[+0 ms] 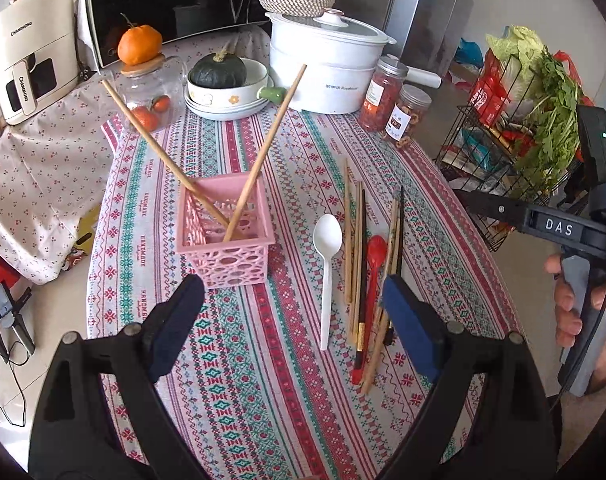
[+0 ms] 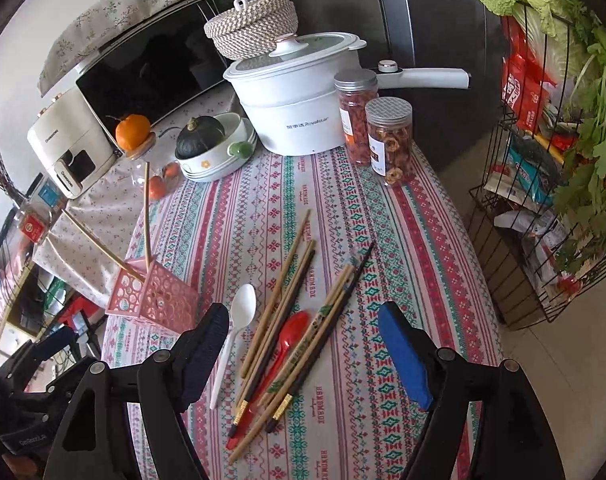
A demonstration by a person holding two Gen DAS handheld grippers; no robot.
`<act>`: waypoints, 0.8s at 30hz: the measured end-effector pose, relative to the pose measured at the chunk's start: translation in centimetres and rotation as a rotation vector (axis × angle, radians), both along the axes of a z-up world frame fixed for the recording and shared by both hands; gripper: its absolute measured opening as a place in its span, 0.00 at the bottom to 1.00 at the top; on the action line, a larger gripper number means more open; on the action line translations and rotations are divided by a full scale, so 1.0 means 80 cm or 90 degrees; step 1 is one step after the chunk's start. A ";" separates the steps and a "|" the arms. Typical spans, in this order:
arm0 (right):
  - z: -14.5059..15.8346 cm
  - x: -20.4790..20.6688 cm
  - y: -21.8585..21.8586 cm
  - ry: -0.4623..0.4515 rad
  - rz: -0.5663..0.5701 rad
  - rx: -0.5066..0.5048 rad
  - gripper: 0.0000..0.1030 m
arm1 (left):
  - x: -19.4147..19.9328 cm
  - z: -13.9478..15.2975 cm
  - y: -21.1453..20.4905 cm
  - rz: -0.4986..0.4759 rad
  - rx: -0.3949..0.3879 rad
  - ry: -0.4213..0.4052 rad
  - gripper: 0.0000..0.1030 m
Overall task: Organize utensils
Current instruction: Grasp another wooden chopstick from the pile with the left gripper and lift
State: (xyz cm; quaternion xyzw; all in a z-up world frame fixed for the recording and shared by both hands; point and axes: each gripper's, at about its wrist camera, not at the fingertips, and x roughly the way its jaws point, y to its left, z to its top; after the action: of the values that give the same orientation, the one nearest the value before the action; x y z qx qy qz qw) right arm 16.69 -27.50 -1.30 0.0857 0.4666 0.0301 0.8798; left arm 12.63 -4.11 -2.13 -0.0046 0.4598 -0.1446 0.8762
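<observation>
My left gripper (image 1: pixel 293 326): jaws wide, nothing held. My right gripper (image 2: pixel 303 354): jaws wide, empty, above the loose pile. Pink basket (image 1: pixel 225 236) (perforated plastic) on the patterned tablecloth (image 1: pixel 231 380), two bamboo chopsticks (image 1: pixel 263 156) leaning crossed inside. Just beside it: white spoon (image 1: pixel 327 264), red spoon (image 2: pixel 287 344), mixed pale and dark chopsticks (image 2: pixel 287 308) lying flat.

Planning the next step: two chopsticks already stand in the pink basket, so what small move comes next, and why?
Probably lower the open right tool onto the loose chopsticks beside the red spoon: it is empty, and they lie flat on the tablecloth outside the pink basket.
</observation>
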 end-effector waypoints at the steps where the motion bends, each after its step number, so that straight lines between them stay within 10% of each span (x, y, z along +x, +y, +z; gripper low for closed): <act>1: -0.004 -0.002 -0.007 0.008 -0.006 -0.009 0.76 | -0.001 -0.001 -0.009 -0.008 0.001 0.007 0.88; 11: -0.030 -0.005 -0.087 0.057 -0.096 -0.010 0.78 | 0.051 -0.019 -0.120 -0.063 0.013 0.058 0.85; 19: -0.071 0.015 -0.114 0.111 -0.110 -0.029 0.78 | 0.155 -0.073 -0.173 -0.014 0.044 0.105 0.33; 24: -0.084 0.021 -0.126 0.128 -0.108 -0.028 0.78 | 0.209 -0.111 -0.178 0.030 0.060 0.120 0.22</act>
State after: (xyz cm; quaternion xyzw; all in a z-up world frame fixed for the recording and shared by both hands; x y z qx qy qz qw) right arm 18.33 -37.56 -8.03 0.1082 0.5443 -0.0637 0.8294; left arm 29.32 -18.35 -10.97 0.0119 0.5464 -0.1012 0.8313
